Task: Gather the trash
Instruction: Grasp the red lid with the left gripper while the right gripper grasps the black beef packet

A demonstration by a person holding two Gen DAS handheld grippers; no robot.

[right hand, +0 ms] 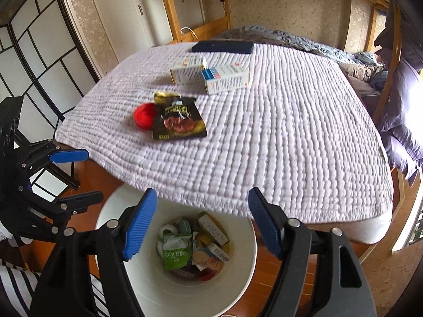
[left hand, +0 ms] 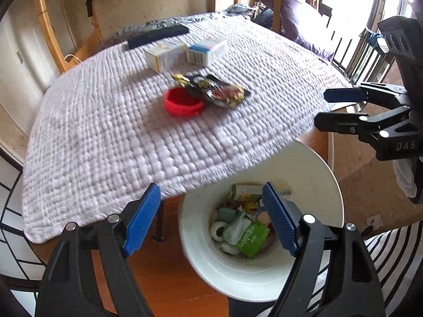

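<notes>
A white bin point(left hand: 312, 185) point(right hand: 243, 243) stands on the floor at the bed's edge, holding several bits of trash, a green pouch point(left hand: 251, 237) point(right hand: 175, 256) among them. On the bed's white quilt point(left hand: 105, 137) point(right hand: 290, 132) lie a red cap point(left hand: 182, 103) point(right hand: 142, 116), a black and gold wrapper point(left hand: 216, 89) point(right hand: 177, 117), two small cardboard boxes point(left hand: 165, 55) point(right hand: 187, 70) point(left hand: 206, 51) point(right hand: 226, 78), and a dark flat case point(left hand: 158, 37) point(right hand: 223, 46). My left gripper point(left hand: 211, 219) point(right hand: 76, 177) is open and empty above the bin. My right gripper point(right hand: 202, 224) point(left hand: 333, 108) is open and empty above the bin.
A wooden bed frame point(left hand: 47, 26) point(right hand: 169, 8) and crumpled dark bedding point(right hand: 304, 42) lie at the far side. A paper screen point(right hand: 39, 52) stands at the left. A striped rug point(left hand: 391, 259) lies on the wooden floor point(left hand: 164, 277).
</notes>
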